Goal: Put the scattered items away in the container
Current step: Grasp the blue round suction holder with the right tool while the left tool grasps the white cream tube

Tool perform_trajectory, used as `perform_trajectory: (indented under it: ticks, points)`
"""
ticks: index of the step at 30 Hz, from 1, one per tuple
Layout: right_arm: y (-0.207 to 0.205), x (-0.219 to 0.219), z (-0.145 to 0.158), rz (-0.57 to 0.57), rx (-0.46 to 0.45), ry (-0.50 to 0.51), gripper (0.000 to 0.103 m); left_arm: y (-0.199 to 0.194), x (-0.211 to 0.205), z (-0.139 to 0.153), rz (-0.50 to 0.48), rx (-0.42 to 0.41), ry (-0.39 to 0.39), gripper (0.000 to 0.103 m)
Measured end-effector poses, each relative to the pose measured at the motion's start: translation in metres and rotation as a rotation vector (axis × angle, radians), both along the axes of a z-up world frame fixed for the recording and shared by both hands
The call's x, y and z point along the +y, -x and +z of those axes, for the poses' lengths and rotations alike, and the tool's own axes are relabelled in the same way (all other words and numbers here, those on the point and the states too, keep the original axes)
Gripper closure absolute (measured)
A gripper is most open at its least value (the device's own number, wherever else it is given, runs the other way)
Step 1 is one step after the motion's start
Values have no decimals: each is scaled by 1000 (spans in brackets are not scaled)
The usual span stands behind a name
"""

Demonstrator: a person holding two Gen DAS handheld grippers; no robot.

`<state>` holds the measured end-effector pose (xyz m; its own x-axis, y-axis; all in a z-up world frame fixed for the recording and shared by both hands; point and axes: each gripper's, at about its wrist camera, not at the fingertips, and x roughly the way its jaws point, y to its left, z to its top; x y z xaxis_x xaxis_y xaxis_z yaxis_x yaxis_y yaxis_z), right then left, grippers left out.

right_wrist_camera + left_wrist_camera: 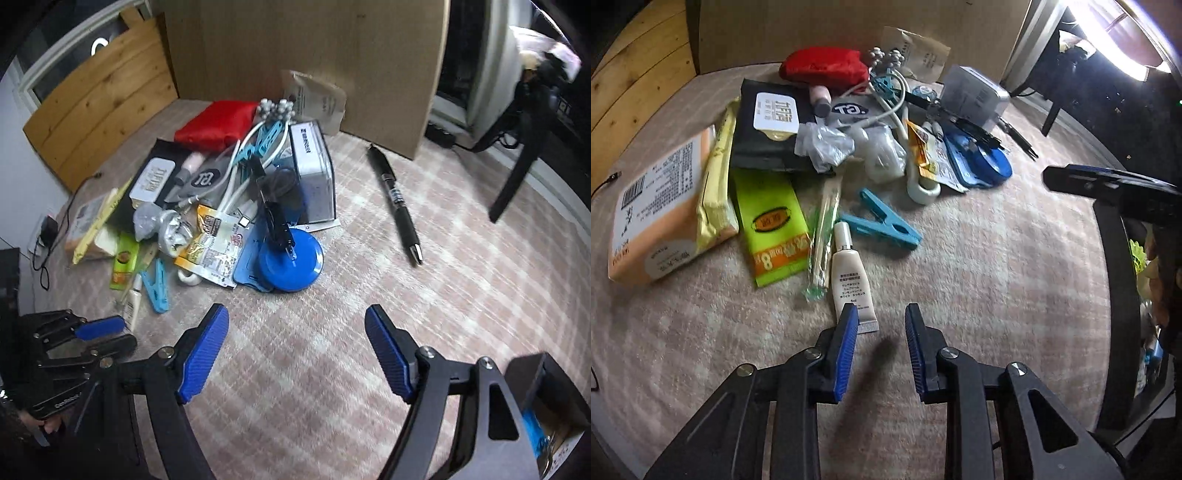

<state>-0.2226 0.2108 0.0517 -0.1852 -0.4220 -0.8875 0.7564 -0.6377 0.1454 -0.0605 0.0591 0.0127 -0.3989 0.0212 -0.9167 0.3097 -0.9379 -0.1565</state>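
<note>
Clothespins [882, 219]: seemingly two; pen [397, 201]: one.

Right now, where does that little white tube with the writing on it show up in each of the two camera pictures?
Left wrist view: the white tube lies low in the middle, its crimped end by the left gripper's left fingertip.
Right wrist view: the tube is small at the lower left edge of the pile, just above the other gripper.
Shared landmark: the turquoise clothes peg lies right beside it in both.

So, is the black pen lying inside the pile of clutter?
No, the black pen lies alone on the carpet, apart from the pile, to its right.
</note>
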Motion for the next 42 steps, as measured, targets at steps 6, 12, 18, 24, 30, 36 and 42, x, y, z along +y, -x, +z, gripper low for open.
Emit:
perform_trajectory:
  ticks: [6, 12, 18, 24, 30, 36, 42]
  points:
    - [11, -14, -13, 21, -4, -17, 28, 7, -5, 0, 20, 9, 3, 79]
    - [17, -23, -27, 79, -35, -15, 28, 6, -10, 0, 31, 14, -18, 83]
    - [21, -33, -35, 113, -34, -15, 28, 6, -14, -2, 40, 15, -72, 84]
    - [26, -47, -35, 135, 13, -25, 28, 5, -7, -2, 21, 13, -60, 84]
    - [28, -57, -34, 160, 39, -35, 34, 13, -12, -2, 53, 3, -38, 82]
    - [29, -60, -31, 168, 51, -41, 34, 10, -16, -2, 75, -4, 0, 71]
    - [35, -65, -32, 158, 48, -35, 34, 23, -10, -6, 27, -8, 68, 69]
